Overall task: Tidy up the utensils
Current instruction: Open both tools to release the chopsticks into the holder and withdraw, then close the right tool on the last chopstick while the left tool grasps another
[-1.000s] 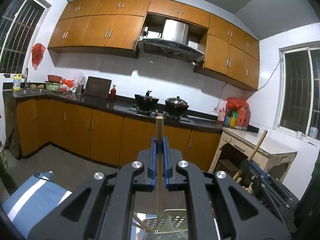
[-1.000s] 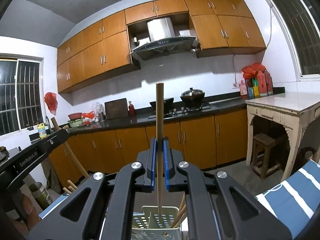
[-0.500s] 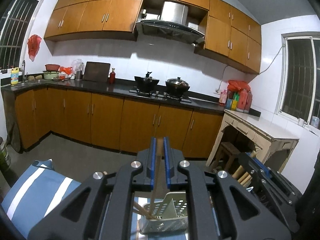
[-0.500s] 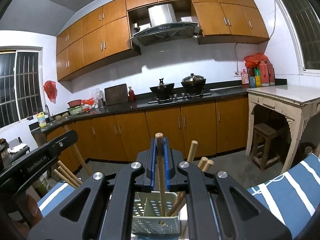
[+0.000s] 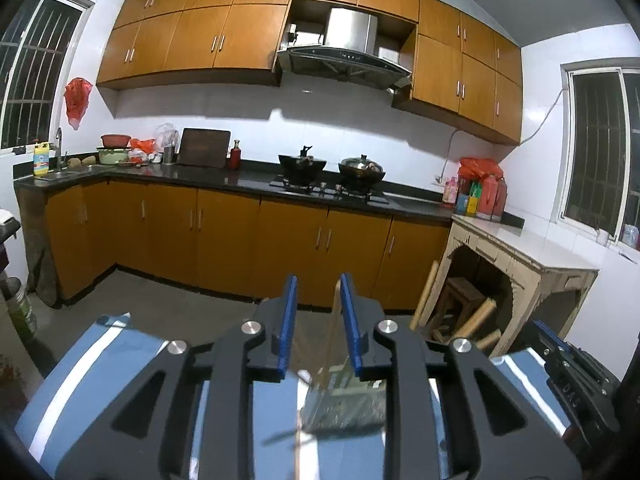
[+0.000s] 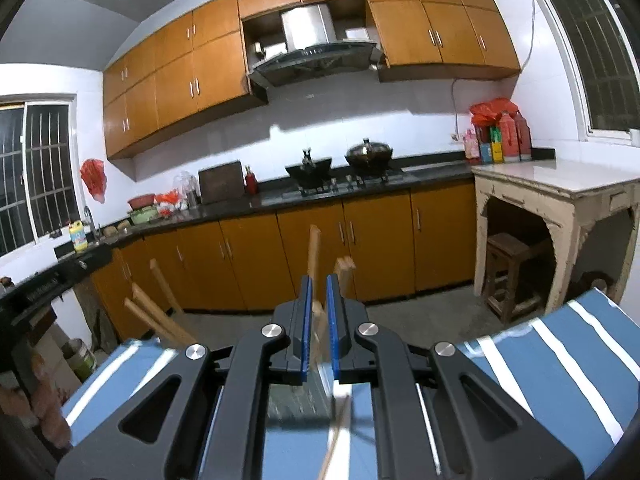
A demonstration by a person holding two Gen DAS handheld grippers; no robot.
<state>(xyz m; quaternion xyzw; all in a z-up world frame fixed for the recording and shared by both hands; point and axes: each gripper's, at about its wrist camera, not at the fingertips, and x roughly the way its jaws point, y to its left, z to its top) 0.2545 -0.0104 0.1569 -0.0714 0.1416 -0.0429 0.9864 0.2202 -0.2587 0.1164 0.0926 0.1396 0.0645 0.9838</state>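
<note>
Opening left claw [image 5: 318, 320], slim wooden chopstick [image 5: 331, 340], perforated holder [image 5: 344, 400]

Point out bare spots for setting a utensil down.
Free: striped cloth right of the right gripper, and cloth left of the left gripper. Crowded: the basket between them, with chopsticks sticking out beyond.

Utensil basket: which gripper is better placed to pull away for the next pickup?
Left, probably. The left gripper has its jaws opening, and its wooden stick stands loose between them, over the basket. The right gripper is shut on the second stick, so it must release first.
</note>
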